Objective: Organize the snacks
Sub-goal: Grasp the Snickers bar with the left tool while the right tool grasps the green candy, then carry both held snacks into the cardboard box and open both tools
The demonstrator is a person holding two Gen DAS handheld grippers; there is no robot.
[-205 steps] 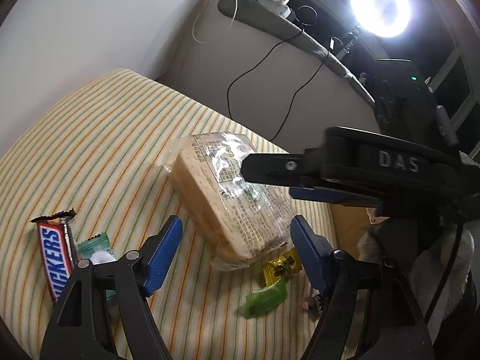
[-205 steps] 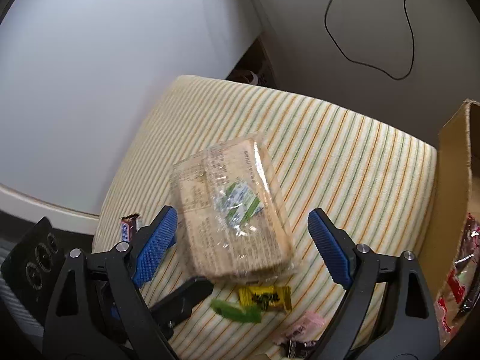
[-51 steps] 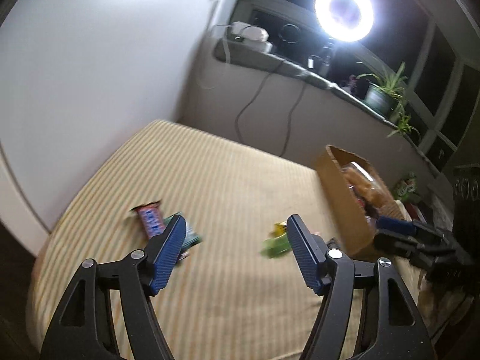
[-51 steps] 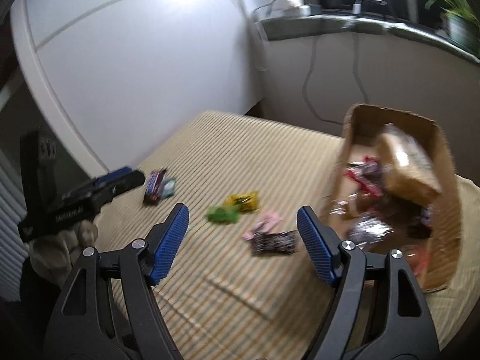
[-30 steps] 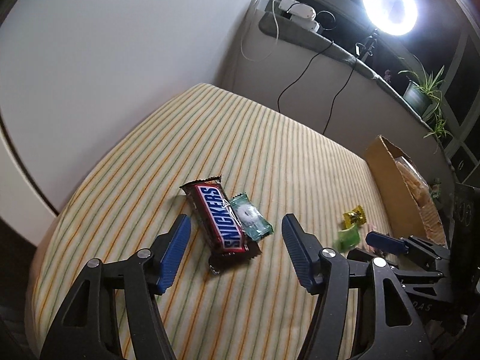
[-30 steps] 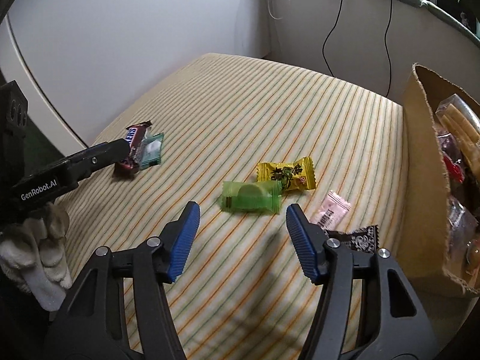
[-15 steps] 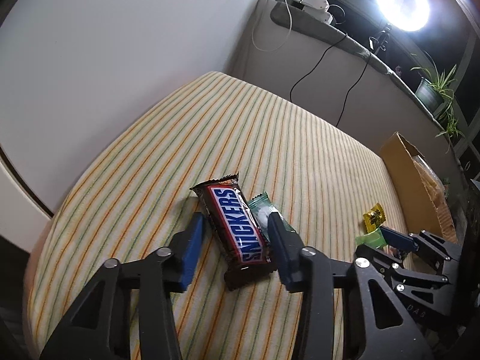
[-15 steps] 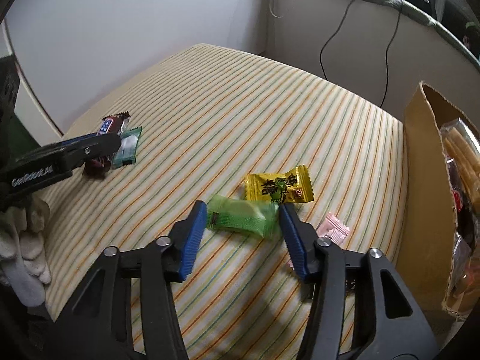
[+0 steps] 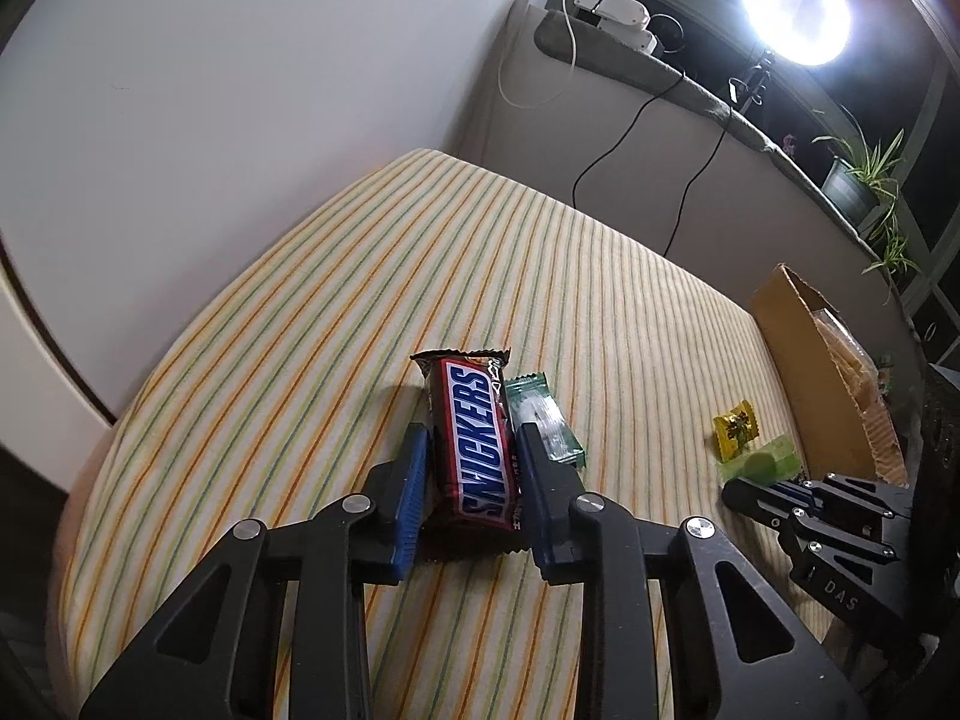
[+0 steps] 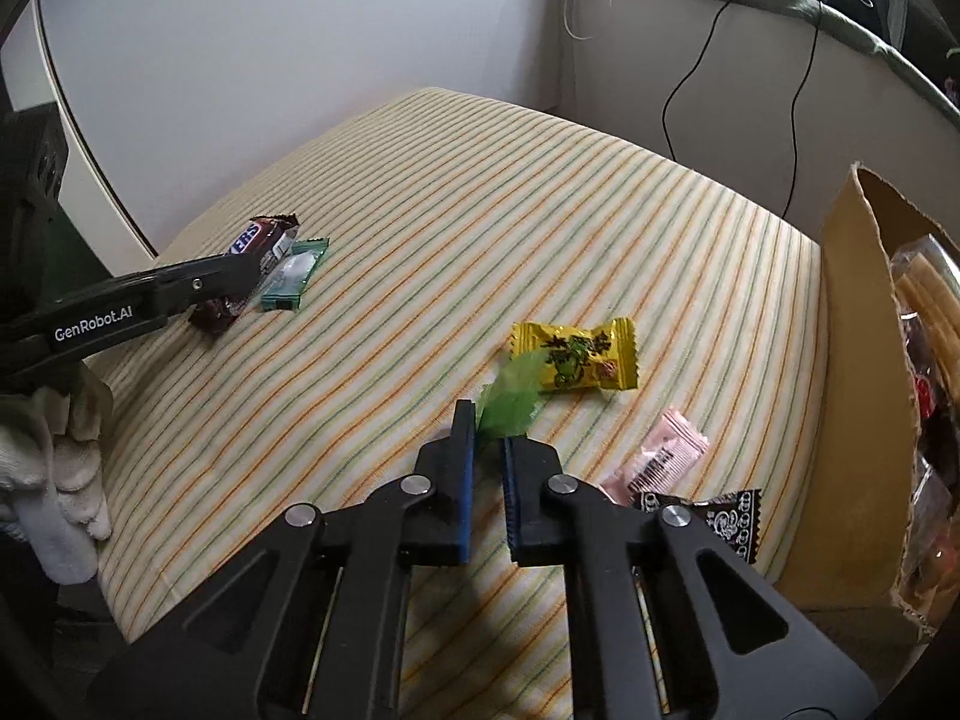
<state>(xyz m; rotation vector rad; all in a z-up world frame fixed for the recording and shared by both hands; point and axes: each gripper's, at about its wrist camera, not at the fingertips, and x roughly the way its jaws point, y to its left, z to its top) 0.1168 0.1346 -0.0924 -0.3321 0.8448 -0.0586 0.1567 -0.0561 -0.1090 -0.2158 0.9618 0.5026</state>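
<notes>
A second ago both grippers stood wide, but now the left gripper (image 9: 471,468) is closing on the Snickers bar (image 9: 475,444) and the right gripper (image 10: 489,468) is clenched on the green candy (image 10: 507,399), both snacks on the striped cloth (image 9: 336,312), so lifting toward the cardboard box (image 10: 858,396) probably comes next.

Striped bed (image 10: 420,192) carries: yellow candy (image 10: 573,355) just ahead of right gripper (image 10: 487,450), pink sachet (image 10: 657,455) and dark wrapper (image 10: 720,519) right of it, cardboard box (image 10: 858,396) far right.
</notes>
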